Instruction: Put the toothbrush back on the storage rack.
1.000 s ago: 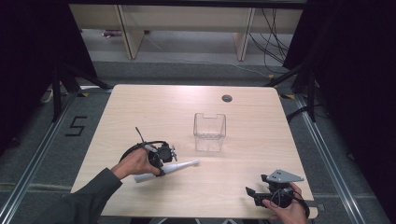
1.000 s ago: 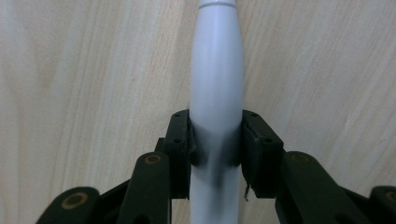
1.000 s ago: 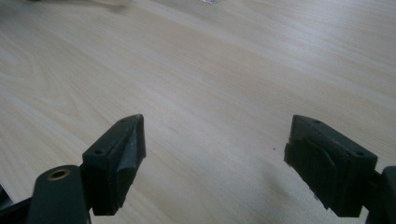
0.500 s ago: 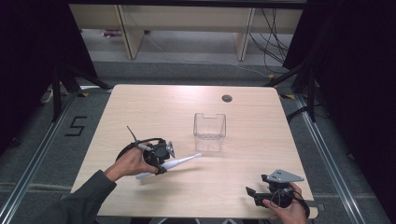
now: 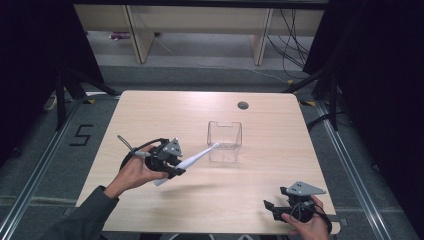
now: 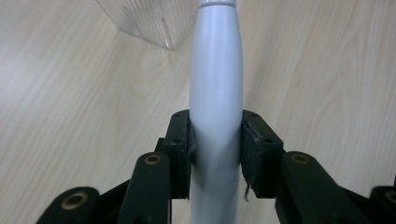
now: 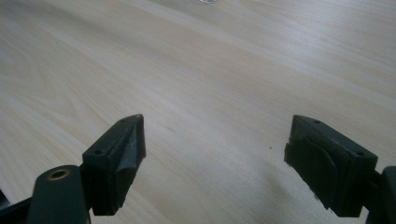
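One raised tool [image 5: 176, 165], toothbrush [image 5: 197, 157] clamped.

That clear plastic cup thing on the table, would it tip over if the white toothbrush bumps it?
Probably yes. The clear container looks thin-walled and empty, so likely light and easy to slide or tip. The toothbrush, clamped in the left gripper, looks rigid, so a nudge at the rim would pass straight on.

I see a pale wooden surface [image 5: 150, 115] with a small round dark hole [image 5: 243, 105] near its far edge. On the grey floor [image 5: 200, 75] to the left of it is a marker reading 5 [image 5: 81, 135]. Behind the surface stands a light wooden shelf unit [image 5: 135, 30], with black cables [image 5: 295, 35] trailing over the floor near its right end.
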